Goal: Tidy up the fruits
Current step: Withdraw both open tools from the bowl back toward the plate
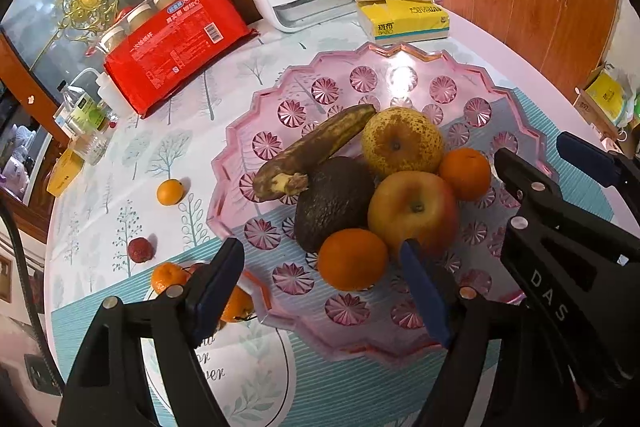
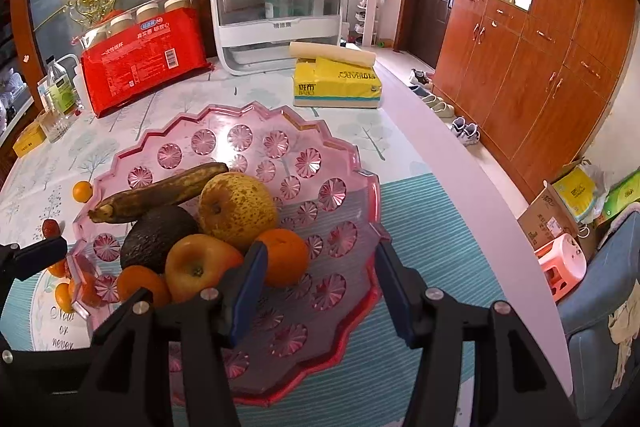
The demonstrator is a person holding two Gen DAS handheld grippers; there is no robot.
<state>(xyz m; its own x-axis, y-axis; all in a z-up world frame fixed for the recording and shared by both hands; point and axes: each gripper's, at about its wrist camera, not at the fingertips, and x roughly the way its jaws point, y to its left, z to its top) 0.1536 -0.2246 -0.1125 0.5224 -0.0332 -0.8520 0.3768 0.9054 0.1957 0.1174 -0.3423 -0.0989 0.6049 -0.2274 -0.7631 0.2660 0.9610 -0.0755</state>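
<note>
A scalloped pink translucent plastic tray (image 1: 400, 67) is sitting on the tree-patterned tablecloth (image 1: 168, 147), holding a brown-spotted banana (image 1: 316, 147), a speckled yellow pear (image 1: 402, 143), a dark avocado (image 1: 334, 201), a red-yellow apple (image 1: 412, 213) and two oranges, one near (image 1: 352, 259), one right (image 1: 466, 173). The left gripper (image 1: 320, 291) is hovering at the near rim, jaws spread wide, nothing between them. The right gripper (image 1: 572, 167) is showing at right. Left of the tray, a small orange (image 1: 170, 191) and a red lychee-like fruit (image 1: 140, 249) are lying loose.
</note>
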